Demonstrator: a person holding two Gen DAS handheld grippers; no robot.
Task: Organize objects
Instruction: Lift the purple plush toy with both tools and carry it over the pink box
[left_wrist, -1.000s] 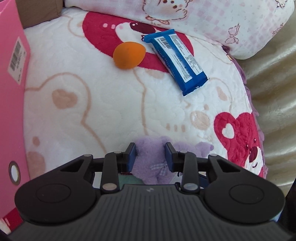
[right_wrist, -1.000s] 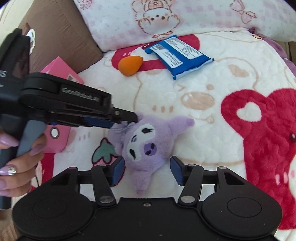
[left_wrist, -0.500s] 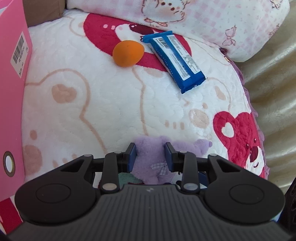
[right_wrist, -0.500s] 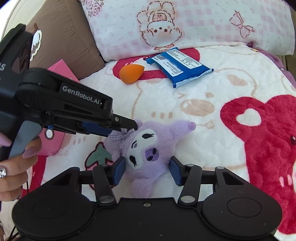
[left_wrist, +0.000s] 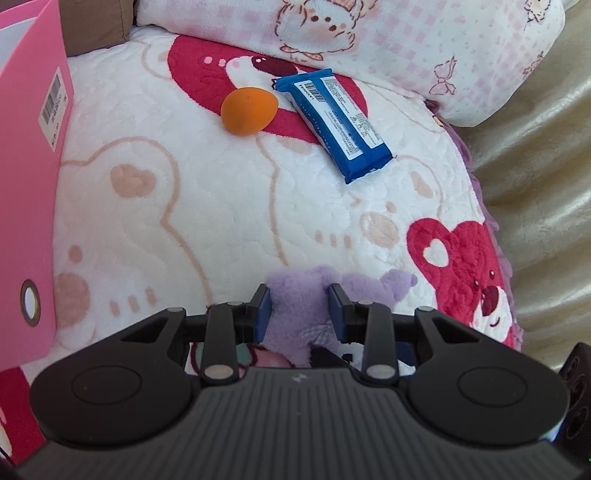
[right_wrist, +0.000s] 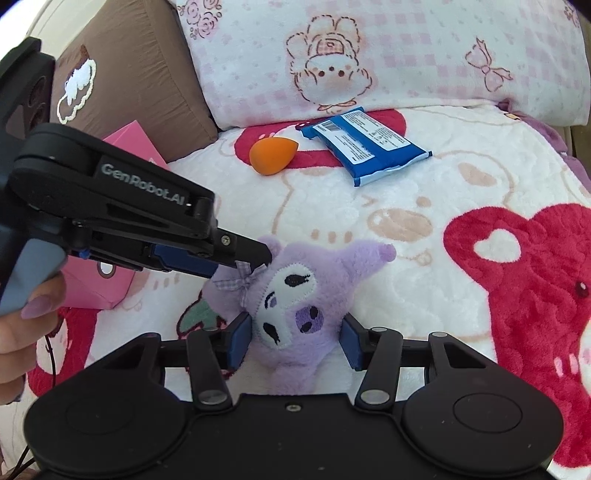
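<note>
A purple plush toy (right_wrist: 295, 291) with a white face lies on the bear-print blanket (right_wrist: 424, 280). My left gripper (left_wrist: 300, 295) is shut on its ear beside the checked bow, and its dark fingertips (right_wrist: 255, 254) come in from the left in the right wrist view. My right gripper (right_wrist: 295, 334) has both blue pads against the sides of the toy's head. Farther back lie an orange egg-shaped sponge (left_wrist: 248, 110) and a blue packet (left_wrist: 338, 122), side by side. In the left wrist view the plush toy (left_wrist: 295, 321) is mostly hidden behind the gripper body.
A pink box (left_wrist: 29, 184) stands at the left edge of the blanket. A pink-checked pillow (right_wrist: 369, 55) and a brown cushion (right_wrist: 140, 74) close off the back. A person's hand (right_wrist: 22, 325) holds the left gripper's handle. Beige fabric (left_wrist: 535, 184) borders the right side.
The plush toy's head has tilted and now sits deeper between the right pads, which have come slightly closer together. The left gripper keeps its hold on the ear and has barely moved.
</note>
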